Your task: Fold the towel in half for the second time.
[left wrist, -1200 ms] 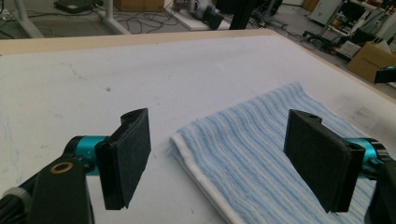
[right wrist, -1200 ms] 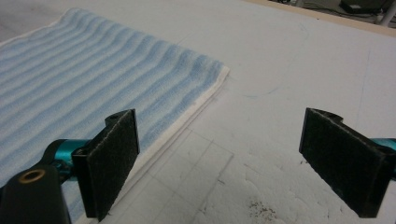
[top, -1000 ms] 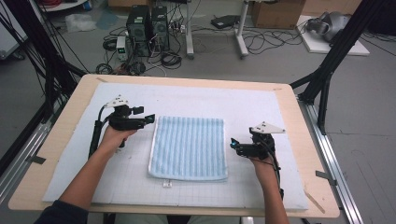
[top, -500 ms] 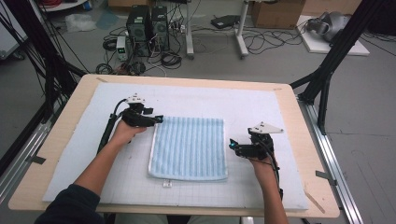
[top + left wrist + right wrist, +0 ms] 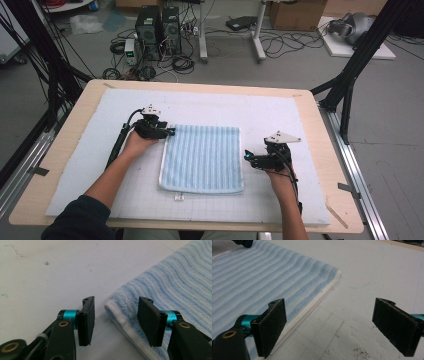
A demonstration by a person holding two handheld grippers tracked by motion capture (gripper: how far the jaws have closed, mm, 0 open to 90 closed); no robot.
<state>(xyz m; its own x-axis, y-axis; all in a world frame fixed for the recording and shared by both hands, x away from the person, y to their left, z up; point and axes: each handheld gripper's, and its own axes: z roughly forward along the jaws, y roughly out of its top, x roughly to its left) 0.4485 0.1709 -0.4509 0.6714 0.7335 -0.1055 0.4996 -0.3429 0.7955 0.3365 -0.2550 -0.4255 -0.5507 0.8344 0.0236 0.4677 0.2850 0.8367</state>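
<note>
A blue striped towel (image 5: 202,157) lies folded flat on the white mat (image 5: 260,110). My left gripper (image 5: 170,132) is at the towel's far left corner. In the left gripper view the gripper (image 5: 117,320) has just been closing its jaws, and the white-hemmed towel corner (image 5: 113,311) sits between them; the pads are not pressing on it. My right gripper (image 5: 247,157) rests at the towel's right edge, near the front. In the right gripper view it (image 5: 332,322) stands wide open over bare mat, with the towel's edge (image 5: 319,297) beside its left jaw.
The mat covers a wooden table (image 5: 80,100) with metal rails along both sides. A small white tag (image 5: 178,197) lies on the mat just in front of the towel. Computer cases and cables (image 5: 155,30) sit on the floor beyond the table.
My left hand has moved right and down to the towel's far left corner, and its jaws have narrowed around that corner. The right hand has stayed put.
</note>
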